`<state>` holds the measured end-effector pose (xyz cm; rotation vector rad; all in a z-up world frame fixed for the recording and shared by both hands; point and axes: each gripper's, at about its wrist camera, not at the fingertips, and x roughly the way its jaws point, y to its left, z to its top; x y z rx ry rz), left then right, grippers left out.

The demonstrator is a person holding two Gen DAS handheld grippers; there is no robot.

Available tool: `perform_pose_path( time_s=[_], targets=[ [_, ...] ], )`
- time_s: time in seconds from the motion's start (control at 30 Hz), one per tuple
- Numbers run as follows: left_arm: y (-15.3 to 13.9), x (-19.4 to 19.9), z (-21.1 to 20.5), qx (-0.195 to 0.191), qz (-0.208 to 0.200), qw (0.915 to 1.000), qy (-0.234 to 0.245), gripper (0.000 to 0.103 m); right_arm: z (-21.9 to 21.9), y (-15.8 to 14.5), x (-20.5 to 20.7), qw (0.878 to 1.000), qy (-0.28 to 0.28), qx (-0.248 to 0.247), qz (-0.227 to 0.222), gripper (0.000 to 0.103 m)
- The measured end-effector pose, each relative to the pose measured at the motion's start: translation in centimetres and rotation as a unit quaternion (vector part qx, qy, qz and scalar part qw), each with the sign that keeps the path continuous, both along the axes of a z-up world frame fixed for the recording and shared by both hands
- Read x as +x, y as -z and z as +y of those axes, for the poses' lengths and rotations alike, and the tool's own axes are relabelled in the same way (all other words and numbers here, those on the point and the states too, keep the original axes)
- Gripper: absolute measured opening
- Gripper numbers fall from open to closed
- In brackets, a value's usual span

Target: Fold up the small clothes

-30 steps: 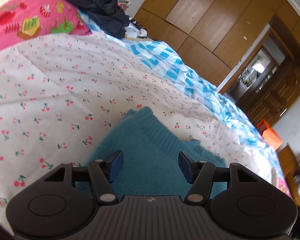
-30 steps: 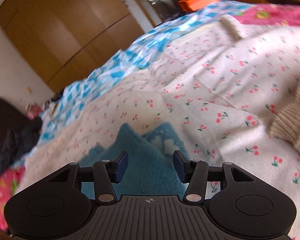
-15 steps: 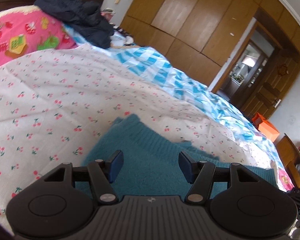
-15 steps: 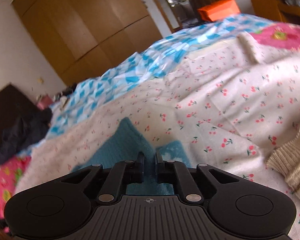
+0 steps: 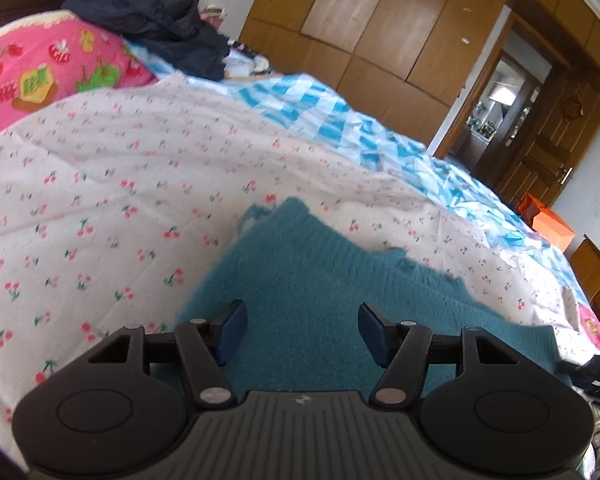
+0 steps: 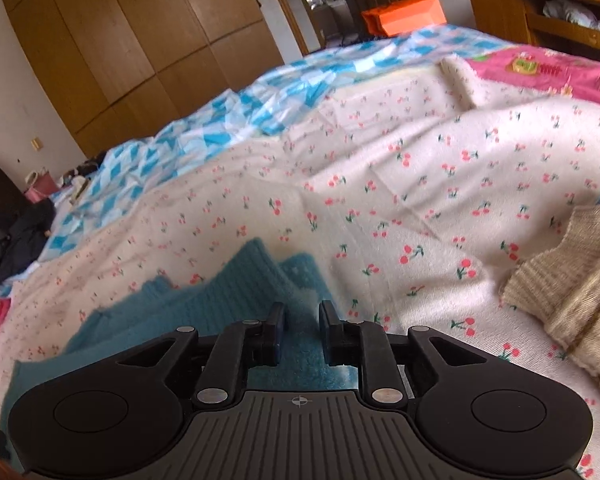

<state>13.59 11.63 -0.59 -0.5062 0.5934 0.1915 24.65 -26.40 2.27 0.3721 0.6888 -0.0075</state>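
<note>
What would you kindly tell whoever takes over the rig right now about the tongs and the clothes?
Left tongs: open above the teal sweater, holding nothing.
Right tongs: jaws nearly together, low over the sweater's edge; I cannot tell whether they pinch the knit.
Things: the sweater lies on the cherry-print sheet; a beige knit lies apart, to the right.
Done: no tidy fold shows yet.
Left: probably fold the sweater, then the beige knit.
</note>
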Motion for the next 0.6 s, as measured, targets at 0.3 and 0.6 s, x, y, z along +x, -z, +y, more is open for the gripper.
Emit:
perform_pose_path(
  time_s=[0.3, 0.6],
  targets=[
    [-0.3, -1.4, -0.3, -0.007, 0.013, 0.9999, 0.006, 0.065, 3.2, 0.7, -5.3, 0.998, -0.040, -0.042, 0.013, 0.020],
    [-0.4, -1.8, -1.8, 0.045, 0.033, 0.9980, 0.030, 0.065, 3.3, 0.0, -6.3, 0.998, -0.018, -0.048, 0.020, 0.020]
  ],
)
